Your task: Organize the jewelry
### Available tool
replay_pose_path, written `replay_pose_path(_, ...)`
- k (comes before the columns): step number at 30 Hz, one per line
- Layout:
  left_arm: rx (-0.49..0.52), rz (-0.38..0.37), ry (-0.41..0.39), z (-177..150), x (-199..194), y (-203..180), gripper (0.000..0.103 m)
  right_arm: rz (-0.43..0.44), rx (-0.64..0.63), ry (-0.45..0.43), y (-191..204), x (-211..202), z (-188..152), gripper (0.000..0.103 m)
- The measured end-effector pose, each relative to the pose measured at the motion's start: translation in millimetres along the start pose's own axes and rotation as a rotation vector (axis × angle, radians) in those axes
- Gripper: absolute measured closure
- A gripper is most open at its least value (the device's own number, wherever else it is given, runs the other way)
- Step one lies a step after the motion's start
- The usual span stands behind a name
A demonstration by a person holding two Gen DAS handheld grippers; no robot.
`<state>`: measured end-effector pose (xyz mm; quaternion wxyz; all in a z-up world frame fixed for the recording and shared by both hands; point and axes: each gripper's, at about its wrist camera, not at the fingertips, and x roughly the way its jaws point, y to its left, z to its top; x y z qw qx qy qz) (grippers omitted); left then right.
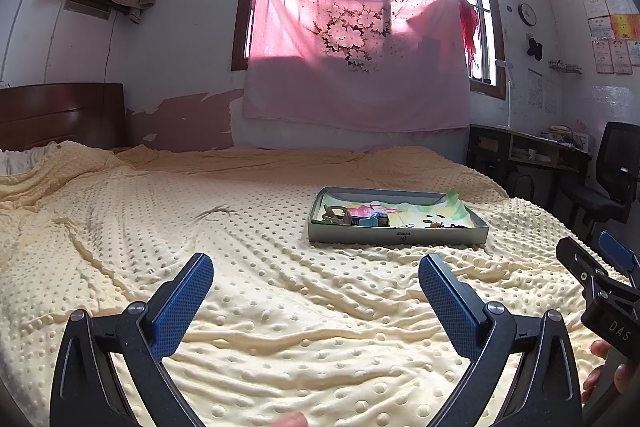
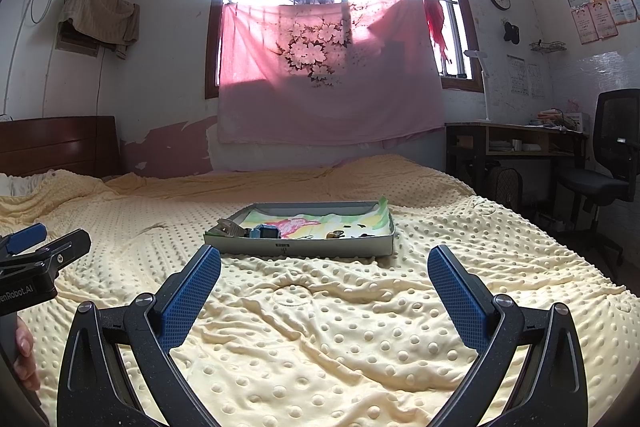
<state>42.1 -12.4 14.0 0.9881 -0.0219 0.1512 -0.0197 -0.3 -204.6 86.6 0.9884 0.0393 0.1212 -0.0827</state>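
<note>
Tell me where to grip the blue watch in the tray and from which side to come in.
Judging from the right wrist view, grip the blue watch across its boxy case, coming down from above: the tray wall stands between it and the open right gripper, blocking a level approach. A clip-like piece lies close on its left, so close the fingers front to back.
</note>
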Motion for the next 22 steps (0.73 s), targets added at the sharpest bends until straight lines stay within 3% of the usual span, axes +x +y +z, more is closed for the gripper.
replay_pose_path(22, -0.006, 0.001, 0.013, -3.0, 4.1, 1.3, 0.0, -0.002, 0.004, -0.001, -0.9, 3.2, 1.5, 0.001)
